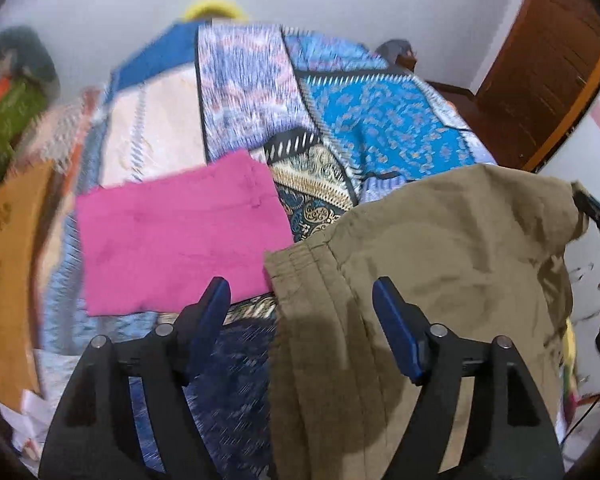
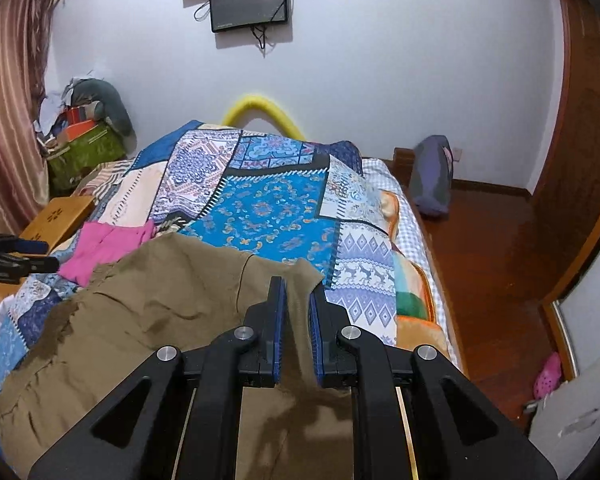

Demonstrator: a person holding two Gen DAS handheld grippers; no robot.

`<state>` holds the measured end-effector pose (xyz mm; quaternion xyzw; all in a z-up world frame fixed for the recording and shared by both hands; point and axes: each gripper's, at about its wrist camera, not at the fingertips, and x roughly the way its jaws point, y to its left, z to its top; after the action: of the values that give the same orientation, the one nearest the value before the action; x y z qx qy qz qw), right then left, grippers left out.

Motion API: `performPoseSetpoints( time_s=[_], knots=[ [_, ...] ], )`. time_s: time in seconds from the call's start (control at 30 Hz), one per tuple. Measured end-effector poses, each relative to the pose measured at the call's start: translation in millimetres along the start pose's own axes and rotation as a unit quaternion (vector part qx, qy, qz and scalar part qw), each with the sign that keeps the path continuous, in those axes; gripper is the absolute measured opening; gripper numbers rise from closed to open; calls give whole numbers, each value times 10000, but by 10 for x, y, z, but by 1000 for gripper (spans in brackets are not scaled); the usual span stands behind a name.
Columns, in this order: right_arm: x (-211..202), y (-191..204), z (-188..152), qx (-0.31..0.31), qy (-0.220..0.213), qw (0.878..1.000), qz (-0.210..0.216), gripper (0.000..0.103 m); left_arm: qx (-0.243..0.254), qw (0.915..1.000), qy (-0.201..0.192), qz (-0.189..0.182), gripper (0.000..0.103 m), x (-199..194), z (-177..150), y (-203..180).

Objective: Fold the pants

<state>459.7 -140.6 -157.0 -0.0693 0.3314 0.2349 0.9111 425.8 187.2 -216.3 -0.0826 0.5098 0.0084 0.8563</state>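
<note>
Nearest in the right wrist view, the right gripper [image 2: 298, 312] has its jaws pressed on a fold of the olive pants [image 2: 148, 312], cloth pinched between the blue pads [image 2: 277, 332]. The pants spread crumpled over the near left part of the quilt [image 2: 272, 208], one corner raised at the jaws.

The left wrist view shows the left gripper [image 1: 302, 300] with jaws spread wide and holding nothing. The waistband edge of the pants [image 1: 440, 264] lies between its fingers and runs off to the right. Only this view shows that gap. In the right view the left gripper [image 2: 40, 256] is just a dark tip at the left edge.

Beyond the pants lies a pink cloth [image 1: 180, 232], flat on the quilt, its near corner touching them.

Farther back, only the right view shows the monitor [image 2: 249, 2] on the wall, the curtain [image 2: 8, 100] and the wood floor [image 2: 484, 248]. Both show a yellow arch [image 2: 260, 106] behind the bed.
</note>
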Motion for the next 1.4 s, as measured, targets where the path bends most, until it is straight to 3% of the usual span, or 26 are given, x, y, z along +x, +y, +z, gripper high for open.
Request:
performPoseSetpoints(
  time_s=[0.2,0.3,0.37,0.47,0.57,0.67,0.7,0.8,0.9,1.07,1.17,1.23,1.4],
  knots=[
    [365,-170,-72,-95,245,9996,-125,10,-484,9970,430,-413,74,599,160,167],
    [561,-283,-117,42,325,9994,-111,10,-527,9950,629,-578,74,769,177,172],
    [634,-325,-156,161,334,9993,-59,10,-446,9959,550,-565,73,792,184,150],
    [710,-335,-205,221,339,9992,-9,10,-341,9972,385,-541,64,764,232,120],
    [724,-350,-220,280,347,9990,28,10,-235,9960,507,-700,41,806,260,79],
    [658,-368,-204,360,308,9988,98,10,-65,9967,590,-557,38,832,266,-1],
    [631,-358,-196,350,300,9989,111,10,-42,9974,531,-481,41,806,261,-12],
    [551,-303,-184,206,284,9993,90,10,-245,9971,578,-436,75,799,225,67],
    [528,-258,-168,129,299,9994,95,10,-564,9936,667,-718,78,815,135,199],
    [549,-228,-153,171,276,9994,142,10,-1194,9795,933,-1324,78,970,75,407],
    [592,-215,-162,176,301,9993,156,10,-1026,9807,844,-1436,58,944,90,372],
    [617,-207,-170,155,319,9993,132,10,-797,9866,717,-1233,49,875,96,304],
    [561,-212,-155,204,274,9994,58,10,-260,9975,235,-609,43,569,137,155]
  ],
)
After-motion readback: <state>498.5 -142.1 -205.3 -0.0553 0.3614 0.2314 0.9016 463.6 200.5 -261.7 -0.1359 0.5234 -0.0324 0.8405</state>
